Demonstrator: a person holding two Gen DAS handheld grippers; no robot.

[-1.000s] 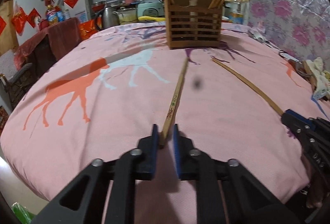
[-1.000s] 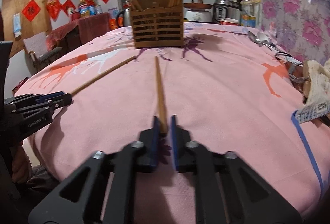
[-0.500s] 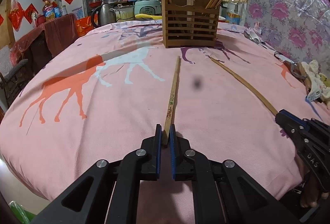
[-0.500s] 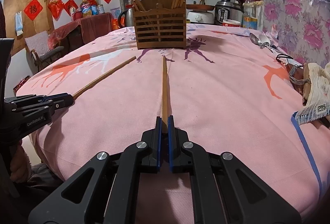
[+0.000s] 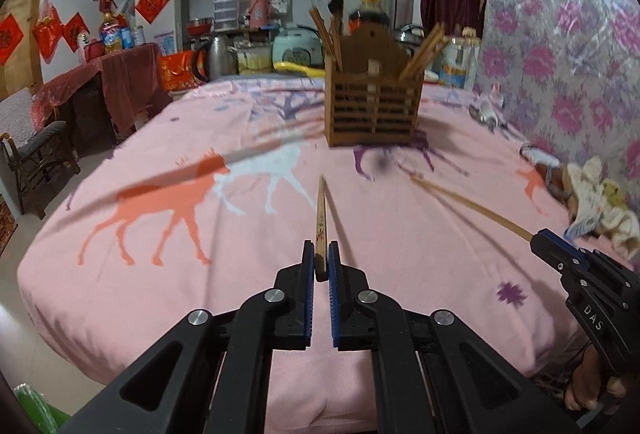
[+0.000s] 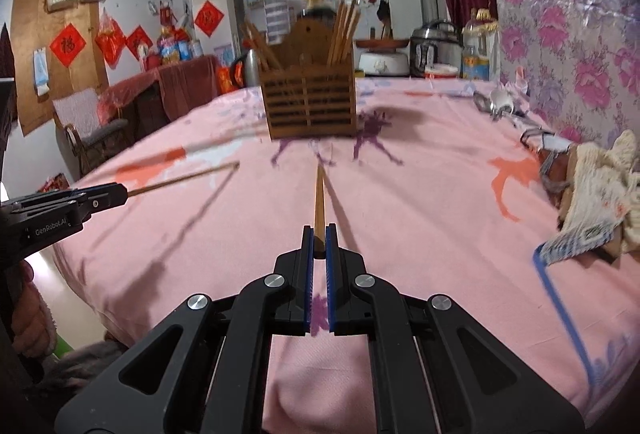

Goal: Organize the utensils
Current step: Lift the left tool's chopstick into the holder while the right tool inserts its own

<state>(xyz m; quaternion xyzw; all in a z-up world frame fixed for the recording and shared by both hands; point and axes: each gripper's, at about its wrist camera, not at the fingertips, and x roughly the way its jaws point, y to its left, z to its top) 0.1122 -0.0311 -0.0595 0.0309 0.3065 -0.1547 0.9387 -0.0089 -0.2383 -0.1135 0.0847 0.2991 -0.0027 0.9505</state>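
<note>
A wooden utensil holder (image 5: pixel 375 110) stands at the far middle of the pink horse-print tablecloth (image 5: pixel 168 234), with chopsticks already standing upright in its left and right compartments. Behind it sit a dark bottle with a yellow cap (image 5: pixel 369 10), a kettle (image 5: pixel 216 56) and a pale rice cooker (image 5: pixel 297 49); on the far right edge lie metal spoons (image 6: pixel 494 102), and nearer on the right a cream knitted cloth (image 6: pixel 600 178) and a strip of blue tape (image 6: pixel 560 310). The cloth between the grippers and the holder is bare, so nothing blocks the way. The left gripper (image 5: pixel 321 260) is clamped narrowly on the near end of a printed chopstick (image 5: pixel 321 218), which points away toward the holder with its far tip clear of the cloth and a thin shadow beside it. The right gripper (image 6: pixel 319 240) is likewise pinched tight on a plain brown chopstick (image 6: pixel 319 196), also aimed at the holder. A second ago both chopsticks lay flat on the cloth, the left jaws standing slightly apart around theirs; now both sticks are lifted off the surface, their shadows separated from them, and the holder appears higher and blurred in both views.
</note>
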